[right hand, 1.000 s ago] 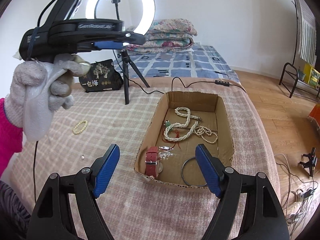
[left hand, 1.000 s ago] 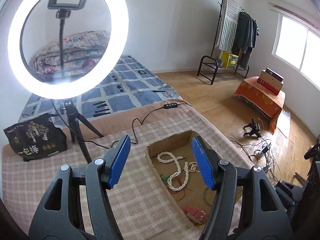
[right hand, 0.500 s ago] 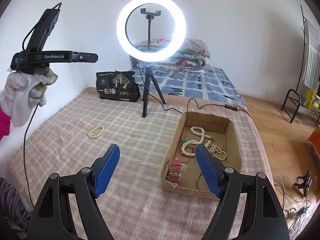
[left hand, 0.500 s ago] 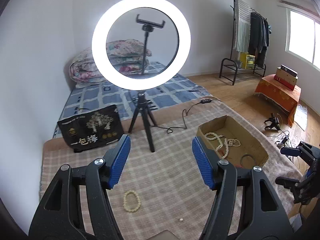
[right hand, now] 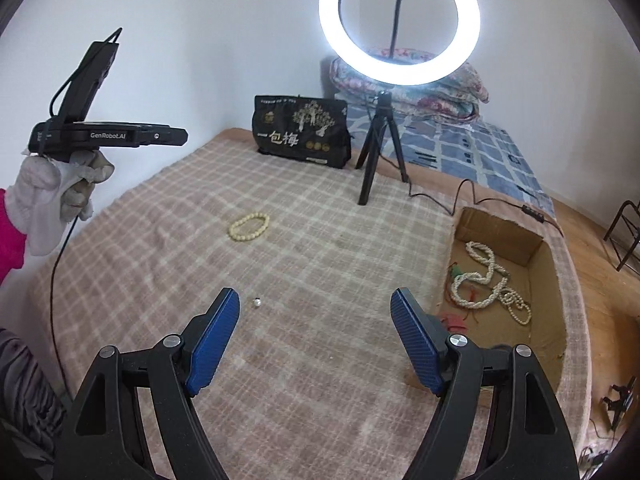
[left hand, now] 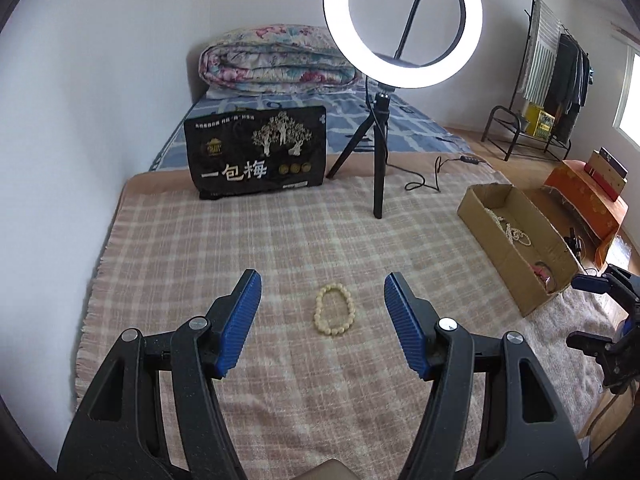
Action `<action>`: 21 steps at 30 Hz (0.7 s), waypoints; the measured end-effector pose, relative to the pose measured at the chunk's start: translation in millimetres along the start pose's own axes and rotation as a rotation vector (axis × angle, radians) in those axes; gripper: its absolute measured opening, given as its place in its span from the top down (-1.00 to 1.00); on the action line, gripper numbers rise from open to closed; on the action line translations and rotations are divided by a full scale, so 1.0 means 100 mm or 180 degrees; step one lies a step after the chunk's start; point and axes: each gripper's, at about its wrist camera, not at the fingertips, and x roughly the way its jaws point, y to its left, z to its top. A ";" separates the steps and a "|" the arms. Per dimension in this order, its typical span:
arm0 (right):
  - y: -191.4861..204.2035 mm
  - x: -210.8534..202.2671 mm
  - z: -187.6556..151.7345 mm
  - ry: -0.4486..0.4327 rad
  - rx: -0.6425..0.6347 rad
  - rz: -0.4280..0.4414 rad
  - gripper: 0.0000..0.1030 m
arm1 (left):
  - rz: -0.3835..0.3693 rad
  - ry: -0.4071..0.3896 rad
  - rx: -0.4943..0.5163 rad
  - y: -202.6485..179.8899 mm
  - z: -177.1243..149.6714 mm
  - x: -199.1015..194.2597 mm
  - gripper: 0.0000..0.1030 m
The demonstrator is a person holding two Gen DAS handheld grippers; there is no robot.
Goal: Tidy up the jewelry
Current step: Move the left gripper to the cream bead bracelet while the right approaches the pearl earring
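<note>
A cream bead bracelet (left hand: 335, 310) lies on the checked blanket, straight ahead of my open, empty left gripper (left hand: 322, 316) and between its fingers in view; it also shows in the right wrist view (right hand: 249, 225). A cardboard box (left hand: 477, 213) at the right holds pearl necklaces (right hand: 484, 276) and red items (right hand: 454, 320). My right gripper (right hand: 315, 322) is open and empty above the blanket, left of the box (right hand: 500, 230). A tiny pale bead (right hand: 257, 302) lies near its left finger.
A ring light on a tripod (left hand: 380, 152) stands at the back of the blanket, its cable (right hand: 460, 196) running past the box. A black printed bag (left hand: 256, 152) stands beside it. A folded quilt (left hand: 276, 60) lies behind. The blanket's edge drops to a wooden floor at the right.
My left gripper has swung left from the box and come down toward the bracelet. My right gripper has turned left, away from the box, over the blanket.
</note>
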 end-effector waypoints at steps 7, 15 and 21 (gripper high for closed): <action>0.18 0.39 -0.07 0.0233 -0.0043 0.0245 -0.51 | -0.0129 0.0234 -0.0113 0.07 -0.30 0.31 -0.44; 0.31 0.76 -0.13 0.0451 -0.0123 0.0455 -0.22 | -0.0155 0.0504 0.0029 -0.06 -0.53 0.76 -0.44; 0.35 1.02 -0.18 0.0613 -0.0126 0.0584 0.22 | -0.0143 0.0623 0.0072 -0.12 -0.57 1.05 -0.45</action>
